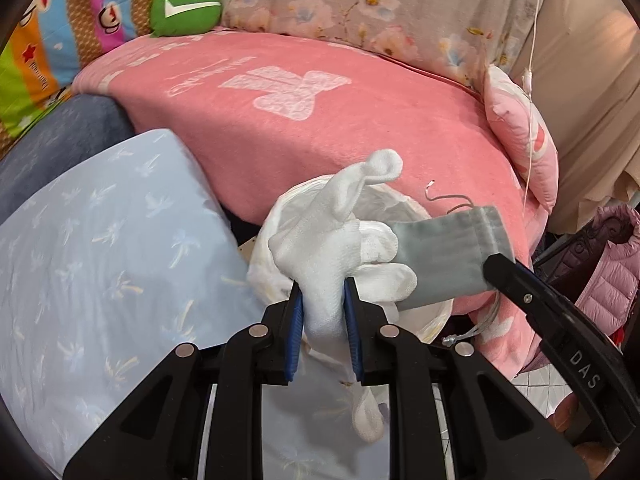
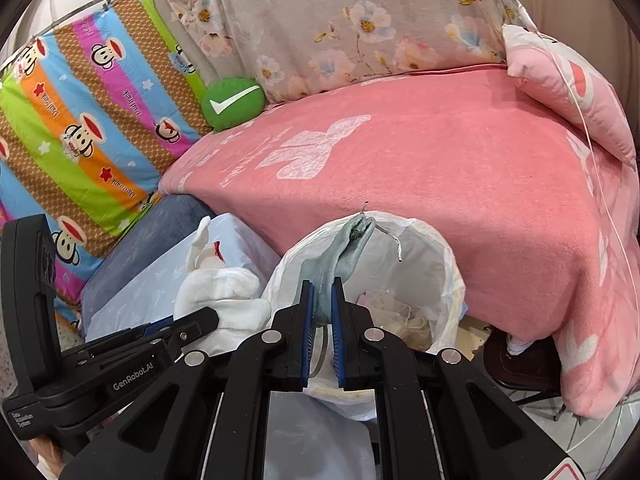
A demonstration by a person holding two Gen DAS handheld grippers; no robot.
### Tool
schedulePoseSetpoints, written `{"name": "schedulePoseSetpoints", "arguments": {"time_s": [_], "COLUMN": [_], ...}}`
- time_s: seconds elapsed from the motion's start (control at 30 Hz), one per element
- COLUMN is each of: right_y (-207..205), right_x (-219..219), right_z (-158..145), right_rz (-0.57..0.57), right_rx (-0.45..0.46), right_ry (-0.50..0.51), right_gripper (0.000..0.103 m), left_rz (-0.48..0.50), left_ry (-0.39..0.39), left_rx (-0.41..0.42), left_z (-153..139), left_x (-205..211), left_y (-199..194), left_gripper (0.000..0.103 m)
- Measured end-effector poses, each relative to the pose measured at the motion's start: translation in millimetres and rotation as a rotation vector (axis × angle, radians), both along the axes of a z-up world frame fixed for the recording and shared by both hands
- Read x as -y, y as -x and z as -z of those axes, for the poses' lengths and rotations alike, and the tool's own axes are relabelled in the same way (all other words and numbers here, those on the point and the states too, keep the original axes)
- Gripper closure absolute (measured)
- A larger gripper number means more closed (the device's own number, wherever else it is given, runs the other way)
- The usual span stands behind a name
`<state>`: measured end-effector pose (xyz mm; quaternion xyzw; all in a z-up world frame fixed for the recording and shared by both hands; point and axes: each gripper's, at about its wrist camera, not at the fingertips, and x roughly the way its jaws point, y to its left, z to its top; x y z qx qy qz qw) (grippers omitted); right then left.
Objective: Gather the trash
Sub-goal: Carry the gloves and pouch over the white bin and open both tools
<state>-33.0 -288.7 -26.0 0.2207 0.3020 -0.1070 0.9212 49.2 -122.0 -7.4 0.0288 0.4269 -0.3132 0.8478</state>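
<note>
My left gripper (image 1: 322,284) is shut on a white glove (image 1: 340,232) and holds it over the near rim of a bin lined with a white bag (image 1: 404,208). My right gripper (image 2: 321,280) is shut on a grey drawstring pouch (image 2: 348,248) above the same lined bin (image 2: 440,264), which has crumpled trash inside. In the left wrist view the pouch (image 1: 444,256) hangs from the right gripper's finger (image 1: 504,272) just right of the glove. In the right wrist view the glove (image 2: 224,292) and the left gripper (image 2: 192,326) are at the left of the bin.
A pink blanket (image 1: 320,120) covers the bed behind the bin. A light blue pillow (image 1: 100,248) lies at the left. A pink pillow (image 2: 568,80), a green check-mark cushion (image 2: 232,102) and a striped cartoon quilt (image 2: 80,120) lie further back. A pink jacket (image 1: 612,276) is at the right.
</note>
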Motion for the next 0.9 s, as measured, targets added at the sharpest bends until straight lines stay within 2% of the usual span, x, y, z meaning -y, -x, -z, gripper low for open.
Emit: {"name": "schedulePoseSetpoints", "arguments": {"time_s": [0.03,0.1,0.17,0.27,0.5,0.57,0.67,0.9], "right_y": [0.4,-1.1,-2.6,-5.7,-19.1,-22.8,-26.8,-28.6], "right_x": [3.0,8.7,14.1,18.3,9.2,5.7,-0.6,-13.9], "right_z": [-0.1,0.0,0.6,0.9,1.5,0.8,-1.2,-5.0], "right_rz": [0.006,0.016,0.025,0.029,0.005,-0.001,-0.012,-0.044], "right_rx": [0.001,0.001,0.0,-0.001,-0.004,-0.002,0.005,0.002], "right_ry": [-0.001,-0.002,-0.002,-0.003,0.009,0.008,0.005,0.022], "right_gripper": [0.094,0.094,0.094,0.094,0.093,0.089,0.089,0.089], "left_rz": [0.007,0.013,0.006,0.001,-0.036,-0.048,-0.066,-0.09], "left_ry": [-0.001,0.0,0.006,0.004,-0.002,-0.004,-0.006,-0.004], "left_rx": [0.0,0.005,0.026,0.051,0.041,0.037,0.038,0.044], "left_z": [-0.7,-2.6,-6.0,-8.6,-5.1,-4.3,-3.3,-3.6], "left_x": [4.4,11.2,13.2,13.5,2.6,-1.0,-8.4,-20.6], "left_y": [-1.1,-2.9,-3.3,-3.5,-10.4,-11.7,-12.6,-11.2], "left_gripper": [0.081,0.068,0.049,0.047,0.047,0.046,0.042,0.041]}}
